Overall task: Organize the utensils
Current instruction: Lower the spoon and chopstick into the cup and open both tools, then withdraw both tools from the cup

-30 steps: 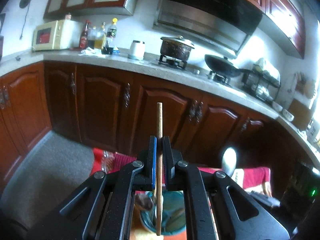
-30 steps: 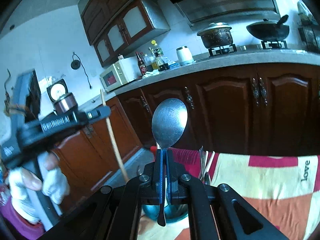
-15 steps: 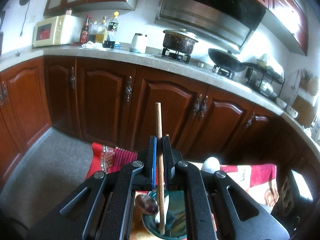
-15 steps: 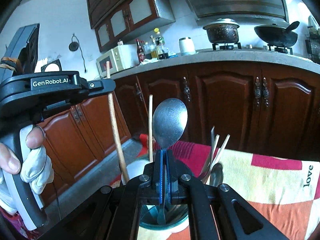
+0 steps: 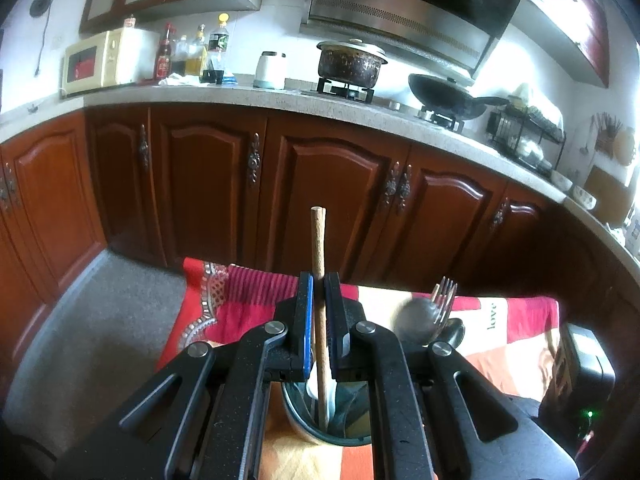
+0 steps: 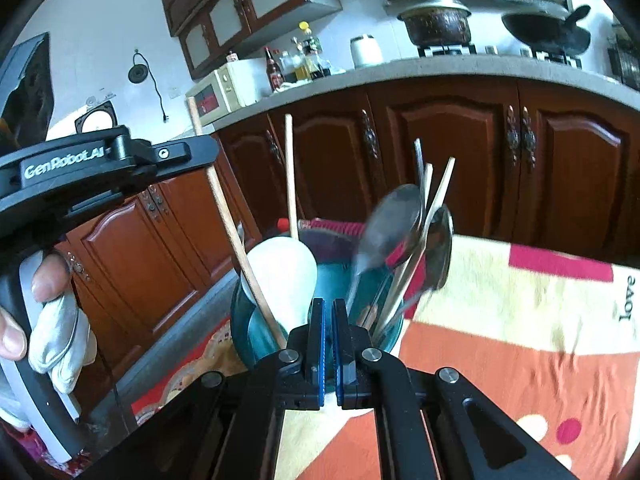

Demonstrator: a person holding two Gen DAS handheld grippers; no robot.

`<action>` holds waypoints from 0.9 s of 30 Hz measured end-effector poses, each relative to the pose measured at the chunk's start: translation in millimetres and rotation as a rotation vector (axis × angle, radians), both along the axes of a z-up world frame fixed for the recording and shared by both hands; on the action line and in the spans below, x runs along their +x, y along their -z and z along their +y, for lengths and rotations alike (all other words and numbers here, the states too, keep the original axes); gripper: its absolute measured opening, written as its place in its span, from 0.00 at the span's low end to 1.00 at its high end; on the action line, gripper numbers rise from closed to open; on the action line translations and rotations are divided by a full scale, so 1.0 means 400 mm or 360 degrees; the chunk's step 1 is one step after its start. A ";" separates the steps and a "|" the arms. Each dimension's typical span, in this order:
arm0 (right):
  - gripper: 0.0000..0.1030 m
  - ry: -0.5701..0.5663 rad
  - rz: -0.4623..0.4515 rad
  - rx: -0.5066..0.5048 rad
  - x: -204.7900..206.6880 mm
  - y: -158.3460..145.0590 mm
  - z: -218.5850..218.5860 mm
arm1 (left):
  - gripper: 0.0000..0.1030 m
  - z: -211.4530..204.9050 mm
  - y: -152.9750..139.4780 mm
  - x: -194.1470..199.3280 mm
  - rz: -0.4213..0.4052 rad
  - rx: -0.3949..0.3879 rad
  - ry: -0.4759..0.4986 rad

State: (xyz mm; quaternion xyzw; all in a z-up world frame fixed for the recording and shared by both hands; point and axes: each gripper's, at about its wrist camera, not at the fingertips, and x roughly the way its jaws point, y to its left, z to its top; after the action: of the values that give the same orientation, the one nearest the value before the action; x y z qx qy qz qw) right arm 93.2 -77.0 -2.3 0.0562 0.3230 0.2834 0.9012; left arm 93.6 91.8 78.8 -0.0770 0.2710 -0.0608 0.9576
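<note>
between the pads of the left hand-held gripper (image 5: 318, 308) stood a wooden chopstick (image 5: 319, 240), tip down in the teal cup (image 6: 256, 332). right hand-held gripper (image 6: 327, 322) narrow, holding nothing. beyond it, a blurred metal spoon (image 6: 390, 232) leaned inside the cup.

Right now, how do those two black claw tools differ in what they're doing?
The left gripper is clamped on a wooden chopstick whose lower end sits in the teal cup; the right gripper holds nothing, with a narrow gap between its jaws. The left one sits above the cup, the right one beside it. Both are black with blue pads.
</note>
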 end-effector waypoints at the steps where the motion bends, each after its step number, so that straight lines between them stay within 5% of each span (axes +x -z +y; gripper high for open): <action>1: 0.02 0.0007 0.0014 0.0004 -0.001 0.002 -0.003 | 0.05 -0.003 0.004 -0.001 0.0011 0.0001 0.0004; 7: 0.04 0.0036 0.0075 0.0034 -0.012 -0.006 -0.033 | 0.04 0.009 0.006 -0.003 0.0045 -0.0081 0.0014; 9: 0.11 0.0048 0.0081 0.0042 -0.020 -0.010 -0.042 | 0.05 0.014 0.004 -0.005 0.0054 -0.0121 0.0019; 12: 0.27 0.0063 0.0072 0.0067 -0.039 -0.018 -0.057 | 0.15 0.016 -0.001 -0.016 0.0063 -0.0135 0.0025; 15: 0.27 0.0067 0.0073 0.0082 -0.054 -0.026 -0.065 | 0.30 0.015 -0.009 -0.038 0.0060 -0.0147 0.0039; 27: 0.31 0.0162 0.0068 0.0079 -0.104 -0.057 -0.098 | 0.39 -0.027 0.011 -0.136 0.0098 0.0044 0.0025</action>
State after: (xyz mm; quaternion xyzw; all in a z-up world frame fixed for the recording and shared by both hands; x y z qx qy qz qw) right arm 51.4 -116.1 20.4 0.1010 0.3318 0.2440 0.9056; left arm 39.3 81.0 74.5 -0.0633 0.3016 -0.0622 0.9493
